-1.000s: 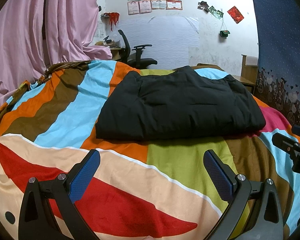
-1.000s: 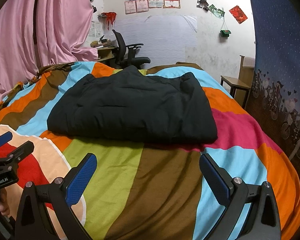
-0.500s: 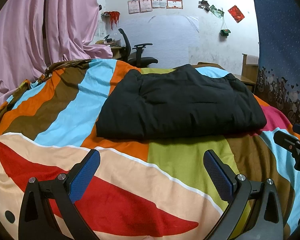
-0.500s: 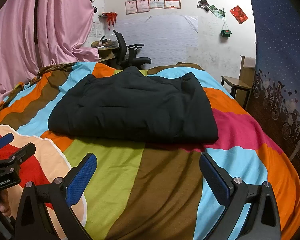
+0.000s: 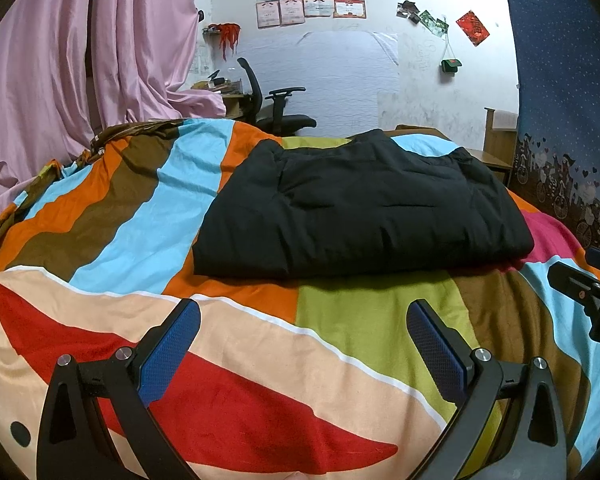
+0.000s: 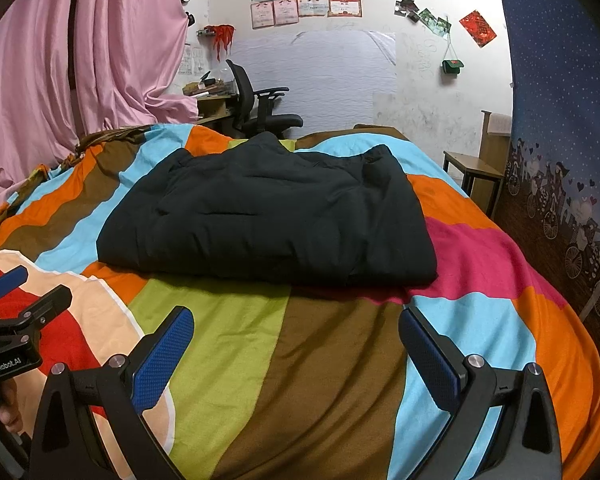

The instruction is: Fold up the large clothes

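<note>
A black padded garment [image 5: 360, 208] lies folded into a thick rectangle in the middle of the bed; it also shows in the right wrist view [image 6: 268, 216]. My left gripper [image 5: 304, 344] is open and empty, hovering over the bedspread in front of the garment's near edge. My right gripper [image 6: 296, 344] is open and empty too, in front of the garment's near right part. Each gripper shows at the edge of the other's view: the right gripper [image 5: 592, 292] and the left gripper [image 6: 16, 328].
The bed has a bright striped bedspread [image 5: 112, 208]. Pink curtains [image 5: 80, 72] hang at the left. An office chair [image 5: 276, 100] and desk stand behind the bed. A wooden stool [image 6: 472, 168] and a blue patterned cloth [image 6: 564, 120] are at the right.
Both grippers have drifted very slightly; the garment has not moved and both stay open.
</note>
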Action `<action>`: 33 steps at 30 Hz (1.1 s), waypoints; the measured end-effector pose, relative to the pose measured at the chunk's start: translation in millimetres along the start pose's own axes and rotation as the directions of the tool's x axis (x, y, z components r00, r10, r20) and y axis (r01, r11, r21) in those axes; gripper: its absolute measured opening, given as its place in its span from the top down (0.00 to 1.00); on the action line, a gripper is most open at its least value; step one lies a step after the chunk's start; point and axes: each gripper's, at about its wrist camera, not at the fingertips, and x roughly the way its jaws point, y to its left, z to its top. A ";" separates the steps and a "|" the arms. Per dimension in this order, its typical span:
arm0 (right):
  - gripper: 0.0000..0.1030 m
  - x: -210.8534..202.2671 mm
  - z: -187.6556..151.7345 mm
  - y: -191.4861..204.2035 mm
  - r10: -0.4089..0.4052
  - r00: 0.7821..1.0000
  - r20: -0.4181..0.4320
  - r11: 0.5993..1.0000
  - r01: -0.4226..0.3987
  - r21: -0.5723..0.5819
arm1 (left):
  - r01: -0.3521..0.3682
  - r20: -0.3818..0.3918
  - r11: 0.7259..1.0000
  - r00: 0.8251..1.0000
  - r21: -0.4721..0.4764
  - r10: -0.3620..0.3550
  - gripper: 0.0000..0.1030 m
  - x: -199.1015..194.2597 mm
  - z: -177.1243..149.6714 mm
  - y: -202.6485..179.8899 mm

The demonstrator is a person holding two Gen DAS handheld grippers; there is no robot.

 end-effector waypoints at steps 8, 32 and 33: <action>0.00 0.1 0.8 -1.2 0.001 1.000 0.001 1.000 -0.001 0.000 | -0.002 0.000 1.000 1.000 0.000 0.002 0.01 0.3 -0.5 0.6; 0.00 -0.7 2.2 -2.3 0.003 1.000 0.003 1.000 -0.003 -0.004 | -0.003 0.000 1.000 1.000 0.001 0.003 0.01 0.6 -0.5 0.2; 0.00 -0.8 2.1 -2.2 0.003 1.000 0.003 1.000 -0.003 -0.003 | -0.003 0.000 1.000 1.000 0.001 0.003 0.01 0.6 -0.5 0.4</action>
